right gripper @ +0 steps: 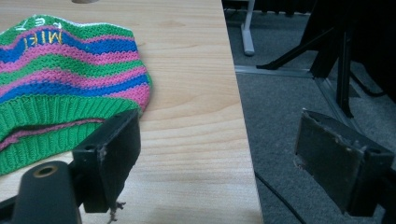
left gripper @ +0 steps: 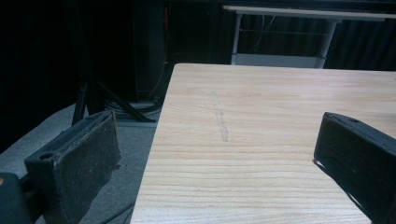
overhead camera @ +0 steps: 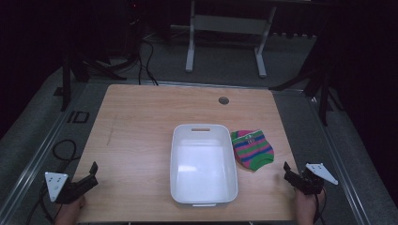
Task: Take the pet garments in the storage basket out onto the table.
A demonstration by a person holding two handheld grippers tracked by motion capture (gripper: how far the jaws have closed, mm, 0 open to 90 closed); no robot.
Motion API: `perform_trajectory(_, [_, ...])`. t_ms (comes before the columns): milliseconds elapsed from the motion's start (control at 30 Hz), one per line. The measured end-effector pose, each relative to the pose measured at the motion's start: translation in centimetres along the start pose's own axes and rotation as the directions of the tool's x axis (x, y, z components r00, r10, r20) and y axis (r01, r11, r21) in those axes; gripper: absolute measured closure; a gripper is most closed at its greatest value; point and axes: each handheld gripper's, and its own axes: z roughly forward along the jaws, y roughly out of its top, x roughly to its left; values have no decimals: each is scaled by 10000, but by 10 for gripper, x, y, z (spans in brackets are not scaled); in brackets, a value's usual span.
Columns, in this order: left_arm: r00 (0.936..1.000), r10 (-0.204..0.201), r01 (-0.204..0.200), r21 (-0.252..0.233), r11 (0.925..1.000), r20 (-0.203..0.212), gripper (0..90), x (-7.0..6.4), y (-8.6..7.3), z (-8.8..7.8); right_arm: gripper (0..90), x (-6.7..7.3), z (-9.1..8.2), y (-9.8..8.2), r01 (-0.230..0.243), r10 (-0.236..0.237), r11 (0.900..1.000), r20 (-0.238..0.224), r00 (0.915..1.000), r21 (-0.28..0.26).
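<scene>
Both tongs stand wide with nothing between their jaws: my left tongs [overhead camera: 94,174] sit at the desk's [overhead camera: 141,122] near left corner, my right tongs [overhead camera: 290,174] at its near right edge. My striped sock [overhead camera: 252,148] lies flat just beside the white tub [overhead camera: 202,164], near the right tongs.

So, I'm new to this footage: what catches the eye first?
The striped sock, pink, blue and green, lies on the wooden table just right of the empty white plastic bin at its centre. The open right claw sits nearest the sock.
</scene>
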Motion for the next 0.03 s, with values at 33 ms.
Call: perform_trajectory(33, [10000,0,0,0,10000,0,9,0,0,0,144,0,0,0,-16,16,10000,-5,10000,30])
